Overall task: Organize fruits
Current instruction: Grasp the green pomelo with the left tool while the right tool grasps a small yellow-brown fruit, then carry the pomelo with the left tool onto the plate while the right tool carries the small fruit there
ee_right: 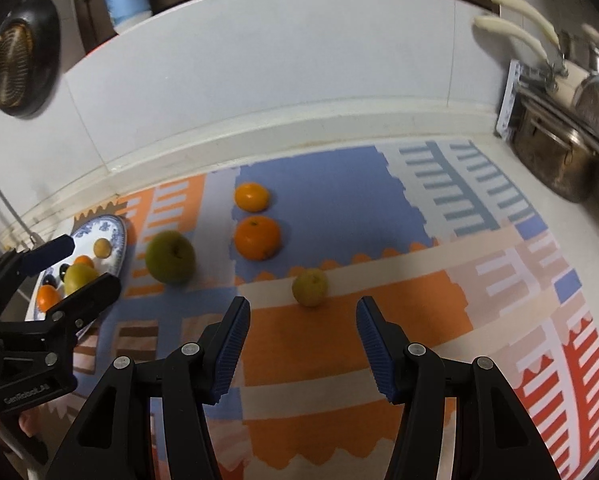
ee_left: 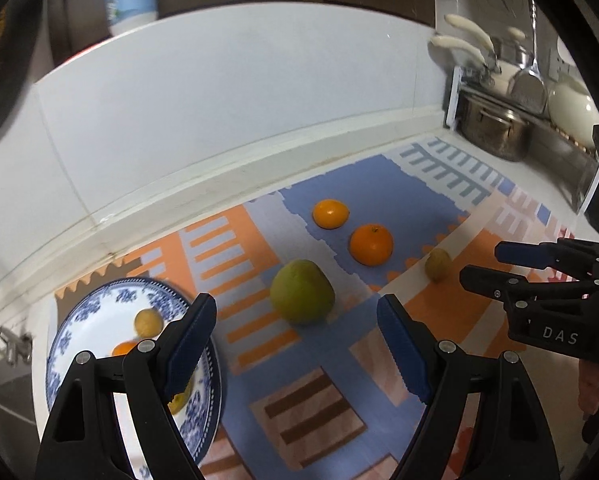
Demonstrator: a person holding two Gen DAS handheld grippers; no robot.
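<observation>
We see left gripper (ee_left: 295, 344) spread wide, nothing between fingers, green apple (ee_left: 301, 291) just beyond at 12 o'clock. Right gripper (ee_right: 302, 346) likewise spread, empty, small yellow fruit (ee_right: 309, 287) just ahead at 12 o'clock. Two oranges (ee_right: 257, 237) (ee_right: 251, 197) sit farther back on patterned mat (ee_right: 339, 340), one behind other. Blue-white plate (ee_left: 95, 316) at 9 o'clock of apple, holding several small fruits. Steel pot (ee_left: 495, 130) at 2 o'clock, against wall.
</observation>
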